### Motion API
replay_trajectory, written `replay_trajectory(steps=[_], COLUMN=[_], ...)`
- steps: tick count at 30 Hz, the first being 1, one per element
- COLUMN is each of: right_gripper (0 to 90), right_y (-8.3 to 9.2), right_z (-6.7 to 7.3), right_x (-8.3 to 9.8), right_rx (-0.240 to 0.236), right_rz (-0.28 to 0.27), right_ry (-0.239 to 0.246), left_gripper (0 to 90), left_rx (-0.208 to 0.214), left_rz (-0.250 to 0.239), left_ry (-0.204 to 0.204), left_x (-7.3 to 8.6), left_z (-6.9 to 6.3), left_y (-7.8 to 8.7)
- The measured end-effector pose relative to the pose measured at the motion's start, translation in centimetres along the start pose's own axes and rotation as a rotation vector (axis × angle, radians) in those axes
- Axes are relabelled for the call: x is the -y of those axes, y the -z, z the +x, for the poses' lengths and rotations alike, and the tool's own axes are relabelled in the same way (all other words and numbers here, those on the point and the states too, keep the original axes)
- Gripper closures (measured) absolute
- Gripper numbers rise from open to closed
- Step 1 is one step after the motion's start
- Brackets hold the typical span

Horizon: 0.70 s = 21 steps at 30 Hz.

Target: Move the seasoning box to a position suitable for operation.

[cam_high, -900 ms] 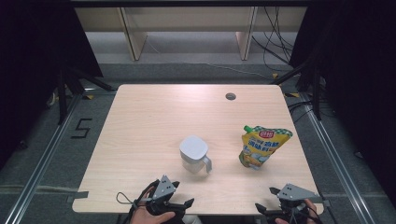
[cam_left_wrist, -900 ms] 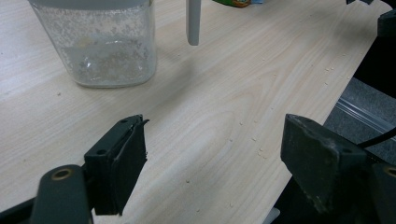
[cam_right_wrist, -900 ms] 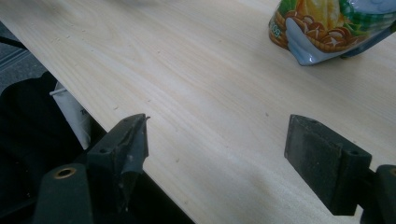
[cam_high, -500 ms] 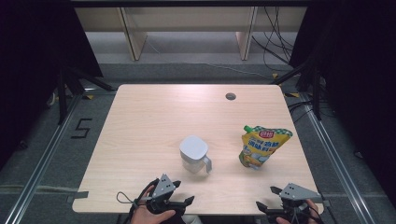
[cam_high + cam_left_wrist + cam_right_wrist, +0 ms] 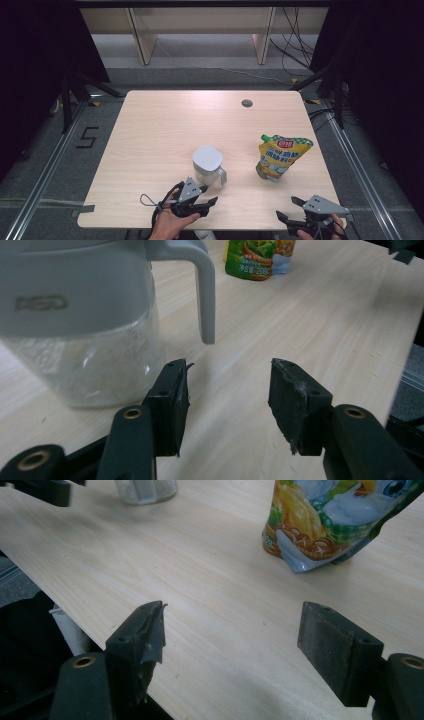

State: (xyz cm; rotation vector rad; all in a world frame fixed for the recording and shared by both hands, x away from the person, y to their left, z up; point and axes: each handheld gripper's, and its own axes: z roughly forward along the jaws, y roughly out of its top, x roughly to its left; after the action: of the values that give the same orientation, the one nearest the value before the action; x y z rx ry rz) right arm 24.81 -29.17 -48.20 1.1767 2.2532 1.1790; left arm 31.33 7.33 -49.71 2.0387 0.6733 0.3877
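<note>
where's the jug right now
In the high view the jug stands upright on the table near its front edge, just beyond the left hand-held gripper, with the yellow pouch to its right.

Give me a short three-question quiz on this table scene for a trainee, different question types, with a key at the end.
1. True or false: the left gripper is shut on the jug handle.
2. Which thing stands nearer the right gripper? A) the jug B) the pouch C) a bowl
3. Fill in: the jug's handle points toward the table's ____ edge, the person's side.

Key
1. False: its jaws stand open just short of the handle, with nothing between them.
2. B
3. near
</note>
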Motion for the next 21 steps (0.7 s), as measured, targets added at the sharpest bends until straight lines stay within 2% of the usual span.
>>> replay_trajectory(steps=[1, 2, 3, 4, 5, 7, 8, 9, 10, 11, 12, 13, 14, 15, 16, 17, 18, 19, 21], right_gripper=[27.9, 27.9, 28.1, 28.1, 28.1, 28.1, 28.1, 28.1, 28.0, 27.9, 27.9, 27.2, 27.2, 27.2, 27.2, 27.3, 27.3, 27.3, 27.2], right_y=[0.0, 0.0, 0.0, 0.0, 0.0, 0.0, 0.0, -0.1, -0.1, 0.0, 0.0, 0.0, 0.0, -0.2, -0.2, -0.1, 0.0, 0.0, 0.1], right_z=[-0.2, -0.2, -0.1, -0.1, 0.0, 0.0, -0.1, 0.0, -0.1, -0.1, -0.1, -0.1, -0.1, -0.1, 0.0, 0.0, 0.2, 0.1, 0.2], right_x=[-0.1, -0.1, -0.1, -0.1, -0.1, -0.1, -0.1, -0.1, -0.1, -0.2, -0.2, -0.2, -0.2, -0.1, -0.1, -0.2, -0.3, -0.3, -0.3], right_rx=[-0.001, -0.001, -0.001, -0.010, -0.024, -0.025, -0.006, -0.024, -0.011, -0.015, -0.015, -0.018, -0.018, -0.019, -0.026, -0.007, -0.014, -0.009, -0.011], right_rz=[-0.007, -0.007, -0.011, -0.005, 0.004, -0.003, -0.011, 0.004, -0.005, -0.008, -0.008, -0.007, -0.007, -0.005, 0.001, -0.010, -0.002, -0.016, -0.008], right_ry=[0.040, 0.040, 0.038, 0.025, 0.008, 0.005, 0.028, 0.009, 0.031, 0.025, 0.025, 0.039, 0.039, 0.038, 0.030, 0.032, 0.008, 0.020, 0.013], left_gripper=[52.2, 53.0, 53.0, 55.6, 59.9, 62.5, 66.3, 67.7, 68.7, 70.0, 70.0, 71.7, 71.7, 73.1, 73.3, 76.2, 78.0, 79.1, 79.2], left_rx=[0.044, 0.044, -0.015, -0.015, -0.031, -0.034, -0.035, -0.033, -0.034, -0.047, -0.037, -0.060, -0.071, -0.074, -0.087, -0.071, -0.071, -0.092, -0.102], left_rz=[-0.003, -0.003, 0.003, -0.019, -0.026, -0.027, -0.029, -0.027, -0.021, -0.020, -0.029, -0.017, -0.019, -0.011, -0.024, -0.042, -0.042, -0.032, -0.037], left_ry=[-0.147, -0.147, 0.094, 0.027, 0.058, 0.044, 0.049, 0.057, 0.012, 0.033, 0.013, 0.047, 0.018, 0.035, 0.071, 0.111, 0.111, 0.100, 0.085], left_x=[-0.6, -0.6, -0.2, -0.5, -0.6, -0.8, -0.9, -1.0, -1.2, -1.3, -1.3, -1.3, -1.4, -1.5, -1.5, -1.5, -1.5, -1.5, -1.5], left_z=[1.0, 1.0, -0.6, -0.1, -0.2, 0.0, 0.0, -0.1, 0.2, 0.0, 0.1, -0.3, -0.1, 0.0, -0.2, -0.4, -0.4, -0.5, -0.7], left_y=[-1.0, -1.0, -1.3, -1.6, -2.3, -2.6, -2.9, -3.3, -3.7, -3.8, -4.1, -4.1, -4.2, -4.4, -4.6, -5.1, -5.1, -5.1, -5.1])
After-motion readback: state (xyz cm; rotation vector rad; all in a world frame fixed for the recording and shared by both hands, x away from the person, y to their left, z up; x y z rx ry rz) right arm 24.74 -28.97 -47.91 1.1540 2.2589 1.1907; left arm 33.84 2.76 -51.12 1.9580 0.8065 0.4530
